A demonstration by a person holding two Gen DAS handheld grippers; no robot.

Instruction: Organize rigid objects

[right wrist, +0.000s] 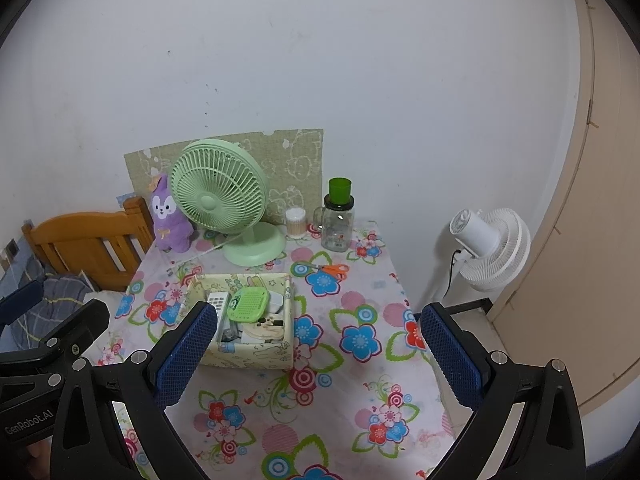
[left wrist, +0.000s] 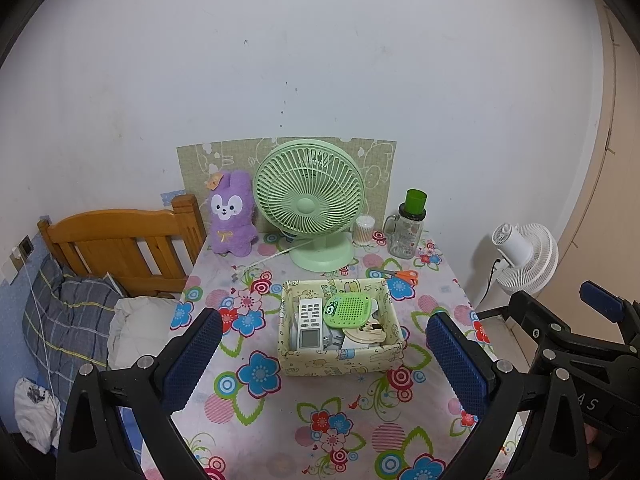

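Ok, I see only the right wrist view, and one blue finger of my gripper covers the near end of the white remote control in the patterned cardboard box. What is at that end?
Observer: In the left wrist view the white remote control shows whole inside the patterned cardboard box. Its near end carries a small grey display, and the buttons are at the far end.
Operator: Thank you. Of the left gripper I see only the black body. Is it open?
Observer: Yes. The left gripper is open, with nothing held between its blue fingers, and the box appears between them.
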